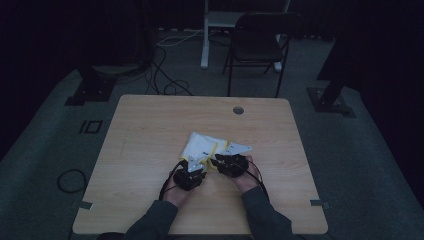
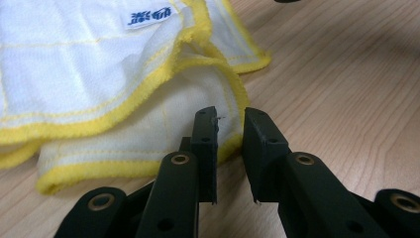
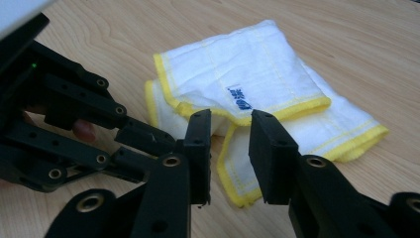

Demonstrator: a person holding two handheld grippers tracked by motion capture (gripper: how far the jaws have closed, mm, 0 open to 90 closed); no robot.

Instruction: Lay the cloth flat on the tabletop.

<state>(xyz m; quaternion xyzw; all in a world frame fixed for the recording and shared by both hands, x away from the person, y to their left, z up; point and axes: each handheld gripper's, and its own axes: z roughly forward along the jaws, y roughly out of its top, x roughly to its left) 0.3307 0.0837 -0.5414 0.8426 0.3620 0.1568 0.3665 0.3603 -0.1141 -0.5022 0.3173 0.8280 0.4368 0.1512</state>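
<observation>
Left gripper (image 1: 196,164) held low at the near left edge of the cloth (image 1: 204,146), its own hand behind it. In the left gripper view (image 2: 230,124), jaws parted by a narrow gap, tips framing the yellow-hemmed corner of the lower fold; pads not seen pressing, no grip confirmed.

White cloth (image 2: 74,64) with yellow hem, folded in loose layers, flat on the wooden table (image 1: 150,130), slightly nearer than centre. Small blue-printed label (image 2: 148,17) on the top layer.

Right gripper (image 1: 220,161) just right of the left one, at the cloth's near edge. In the right gripper view (image 3: 231,119), jaws parted by a moderate gap over the hem of the cloth (image 3: 247,74), nothing clamped. Left gripper's black linkage close at the left of that view
</observation>
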